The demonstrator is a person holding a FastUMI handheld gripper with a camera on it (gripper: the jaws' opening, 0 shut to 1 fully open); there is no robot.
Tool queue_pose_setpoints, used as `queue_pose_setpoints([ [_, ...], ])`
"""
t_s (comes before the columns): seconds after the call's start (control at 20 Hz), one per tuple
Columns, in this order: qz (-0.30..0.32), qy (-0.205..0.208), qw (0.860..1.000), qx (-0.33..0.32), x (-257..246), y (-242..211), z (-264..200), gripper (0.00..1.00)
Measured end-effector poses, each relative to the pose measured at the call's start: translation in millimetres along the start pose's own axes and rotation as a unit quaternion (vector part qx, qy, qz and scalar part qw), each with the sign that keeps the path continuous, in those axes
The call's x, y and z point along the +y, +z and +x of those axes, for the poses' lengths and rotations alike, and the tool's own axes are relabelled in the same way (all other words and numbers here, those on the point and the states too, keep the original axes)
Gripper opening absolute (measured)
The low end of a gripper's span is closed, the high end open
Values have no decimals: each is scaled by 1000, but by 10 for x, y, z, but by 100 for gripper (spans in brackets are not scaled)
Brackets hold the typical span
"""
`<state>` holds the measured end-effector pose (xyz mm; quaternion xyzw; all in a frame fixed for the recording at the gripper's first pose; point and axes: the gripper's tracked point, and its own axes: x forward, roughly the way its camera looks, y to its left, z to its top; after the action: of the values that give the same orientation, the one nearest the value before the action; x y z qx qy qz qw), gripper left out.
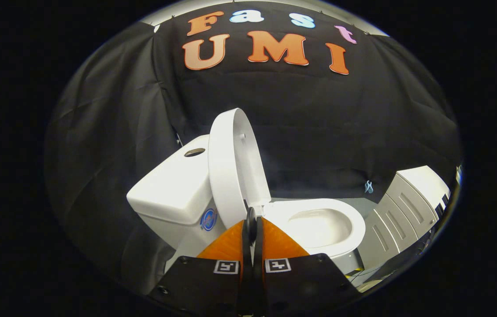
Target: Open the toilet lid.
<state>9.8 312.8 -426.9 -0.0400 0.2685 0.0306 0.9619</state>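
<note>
My tongs (252, 220) are closed, the two fingers pressed flat against each other with nothing between them, tips pointing toward 12 o'clock. Just past the tips stands the toilet lid (235, 163), raised and near upright, tilted a little back toward the tank (173, 185); its underside faces 3 o'clock, toward the bowl. My fingertips sit close to the lid's lower edge, near the hinge; I cannot tell whether they touch it. The tank lies at 10 o'clock from my tips, white, with a round flush button (194, 152) on its top and a round sticker (208, 219) on its side face. The toilet seat (354, 220) is down, white, ringing the open bowl (317, 226), which lies at 3 o'clock from my tips, just beside them. Beyond the bowl, further toward 3 o'clock, stands a white cabinet (407, 207) with panelled fronts, well apart from the toilet. A small clip (368, 186) hangs on the black cloth wall (341, 132) at about 2 o'clock, between the bowl and the cabinet. The cloth runs behind everything, from 9 o'clock round to 3 o'clock.
</note>
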Motion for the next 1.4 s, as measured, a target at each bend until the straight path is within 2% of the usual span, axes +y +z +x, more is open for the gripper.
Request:
queue_pose_setpoints([
  [0.1,-27,-3,1000,-7,51,-4,7,9],
  [0.15,-34,11,999,-8,160,-39,-10,9],
  [0.25,-50,20,998,-9,214,-56,-5,25],
  [0.3,-52,21,998,-11,202,-59,-21,29],
  [0.4,-38,34,999,-13,216,-78,-112,31],
  [0.45,-30,43,999,-15,248,-71,-120,39],
  [0.5,-28,54,998,-18,269,-47,-167,56],
  [0.55,-29,62,997,-26,266,-7,-223,61],
  [0.8,-6,74,996,-52,-12,167,-467,100],
  [1.05,38,86,993,-74,-464,367,-673,100],
  [1.4,62,35,991,-114,-1473,706,-900,99],
])
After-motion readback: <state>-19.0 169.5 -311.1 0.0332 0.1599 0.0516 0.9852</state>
